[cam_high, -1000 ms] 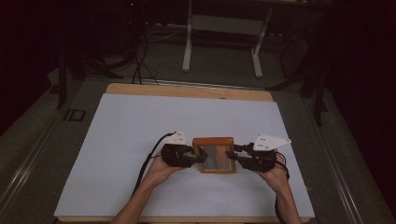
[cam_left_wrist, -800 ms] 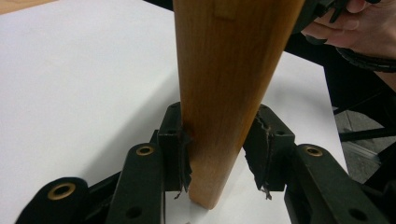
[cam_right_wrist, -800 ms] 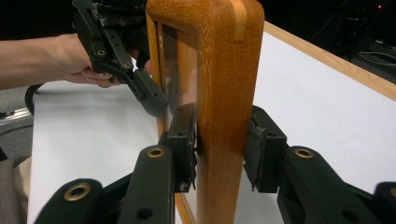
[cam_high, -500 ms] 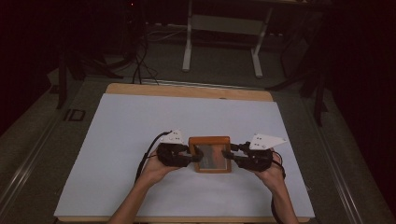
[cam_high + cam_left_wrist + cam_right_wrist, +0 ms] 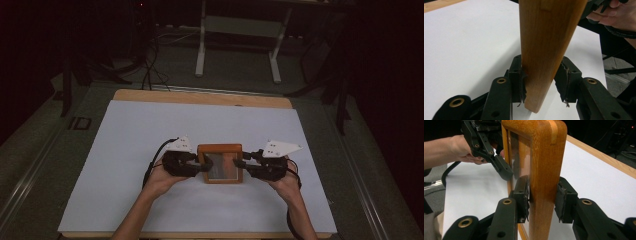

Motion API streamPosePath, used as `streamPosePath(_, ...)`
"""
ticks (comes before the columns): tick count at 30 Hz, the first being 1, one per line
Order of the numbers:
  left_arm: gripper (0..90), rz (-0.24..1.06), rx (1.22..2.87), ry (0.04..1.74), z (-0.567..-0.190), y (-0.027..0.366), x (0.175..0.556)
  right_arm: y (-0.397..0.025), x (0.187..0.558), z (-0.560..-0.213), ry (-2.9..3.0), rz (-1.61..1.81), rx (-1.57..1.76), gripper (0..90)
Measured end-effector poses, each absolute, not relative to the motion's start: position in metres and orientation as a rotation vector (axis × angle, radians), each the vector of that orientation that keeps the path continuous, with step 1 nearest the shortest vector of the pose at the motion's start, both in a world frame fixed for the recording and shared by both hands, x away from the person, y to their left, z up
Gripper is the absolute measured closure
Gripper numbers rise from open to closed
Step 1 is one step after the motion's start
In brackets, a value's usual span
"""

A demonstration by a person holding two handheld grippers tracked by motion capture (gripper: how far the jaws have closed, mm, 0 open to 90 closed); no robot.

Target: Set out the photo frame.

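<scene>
Straddling wooden frame (image 5: 220,163) | left gripper (image 5: 202,166) | right gripper (image 5: 239,164) | pads not clamped

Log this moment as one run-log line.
left gripper: jaws astride wooden frame edge | right gripper: astride opposite edge | frame: between both, over white table

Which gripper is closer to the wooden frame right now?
Neither clearly: left gripper has its fingers around the wooden frame's left edge, right gripper around its right edge. One pad touches on each; the other shows a gap.
</scene>
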State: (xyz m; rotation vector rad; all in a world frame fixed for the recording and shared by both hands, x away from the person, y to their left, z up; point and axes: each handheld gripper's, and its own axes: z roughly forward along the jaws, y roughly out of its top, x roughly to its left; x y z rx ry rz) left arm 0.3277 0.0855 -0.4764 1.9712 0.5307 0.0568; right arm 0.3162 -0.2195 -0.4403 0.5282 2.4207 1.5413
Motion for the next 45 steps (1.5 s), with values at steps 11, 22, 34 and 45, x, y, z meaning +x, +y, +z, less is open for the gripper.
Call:
streamPosePath(11,61.6,0.079,1.971,0.543,-0.467,0.097,0.332,-0.211,0.327,-0.441,2.418,1.598,0.556,65.9)
streamPosePath(22,61.6,0.079,1.963,0.563,-0.466,0.107,0.34,-0.204,0.338,-0.446,2.421,1.633,0.605,65.6)
streamPosePath(34,61.6,0.084,1.95,0.607,-0.468,0.117,0.35,-0.195,0.35,-0.452,2.422,1.654,0.652,64.6)
streamPosePath(45,60.5,0.088,1.923,0.661,-0.471,0.128,0.359,-0.181,0.365,-0.456,2.426,1.661,0.707,63.8)
